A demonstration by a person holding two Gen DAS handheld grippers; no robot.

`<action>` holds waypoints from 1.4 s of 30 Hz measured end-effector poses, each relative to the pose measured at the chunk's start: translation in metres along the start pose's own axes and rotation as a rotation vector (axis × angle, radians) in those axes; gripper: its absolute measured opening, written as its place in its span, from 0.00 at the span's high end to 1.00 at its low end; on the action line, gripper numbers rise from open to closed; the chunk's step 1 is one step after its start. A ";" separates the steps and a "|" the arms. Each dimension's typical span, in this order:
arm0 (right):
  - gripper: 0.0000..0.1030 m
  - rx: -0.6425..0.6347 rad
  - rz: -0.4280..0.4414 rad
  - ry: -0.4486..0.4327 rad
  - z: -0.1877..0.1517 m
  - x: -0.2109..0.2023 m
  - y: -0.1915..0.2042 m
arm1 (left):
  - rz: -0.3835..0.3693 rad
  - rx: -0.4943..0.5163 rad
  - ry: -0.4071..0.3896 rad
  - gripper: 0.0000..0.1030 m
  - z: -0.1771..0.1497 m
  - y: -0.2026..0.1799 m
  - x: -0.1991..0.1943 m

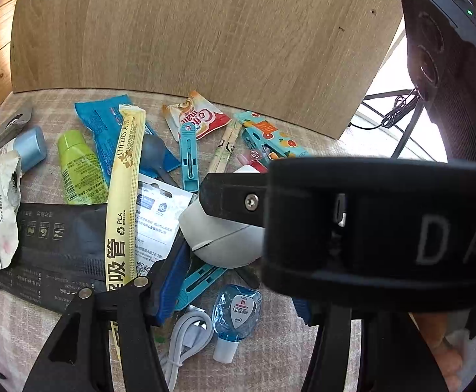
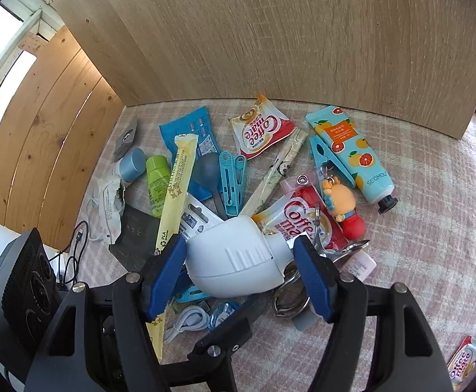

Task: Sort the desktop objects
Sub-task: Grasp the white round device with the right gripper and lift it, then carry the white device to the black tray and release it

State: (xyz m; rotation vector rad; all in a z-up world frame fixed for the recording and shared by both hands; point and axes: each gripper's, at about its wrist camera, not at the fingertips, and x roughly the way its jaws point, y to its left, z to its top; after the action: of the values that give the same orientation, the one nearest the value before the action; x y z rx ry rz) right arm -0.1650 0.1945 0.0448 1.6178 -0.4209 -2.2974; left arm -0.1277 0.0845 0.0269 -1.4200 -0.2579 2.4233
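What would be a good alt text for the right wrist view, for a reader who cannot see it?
The right gripper, with blue pads, is open around a white egg-shaped device on a heap of small items: Coffee mate sachets, blue clothespins, a yellow straw packet and a fruit-print tube, on a checked cloth.

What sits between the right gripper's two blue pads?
In the right wrist view, a white egg-shaped plastic device lies between the right gripper's blue pads, atop the clutter. The left pad looks against it; the right pad shows a small gap.
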 end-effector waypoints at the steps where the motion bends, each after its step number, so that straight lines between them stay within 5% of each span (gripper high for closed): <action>1: 0.35 -0.004 -0.003 0.000 -0.001 -0.001 0.000 | -0.002 0.000 -0.001 0.48 -0.001 -0.001 -0.001; 19: 0.35 0.026 -0.063 -0.163 -0.037 -0.099 -0.019 | -0.075 0.150 -0.076 0.48 -0.004 -0.089 -0.054; 30: 0.35 0.209 -0.178 -0.309 -0.093 -0.207 -0.122 | -0.240 0.375 -0.041 0.48 -0.021 -0.239 -0.050; 42: 0.35 0.466 -0.397 -0.405 -0.178 -0.329 -0.245 | -0.463 0.579 0.095 0.47 -0.059 -0.420 -0.029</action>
State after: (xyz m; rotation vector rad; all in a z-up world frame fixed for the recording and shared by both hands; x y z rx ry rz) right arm 0.0906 0.5390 0.1707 1.5220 -0.8483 -3.0226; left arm 0.0130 0.4652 0.1520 -1.0615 0.1239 1.8399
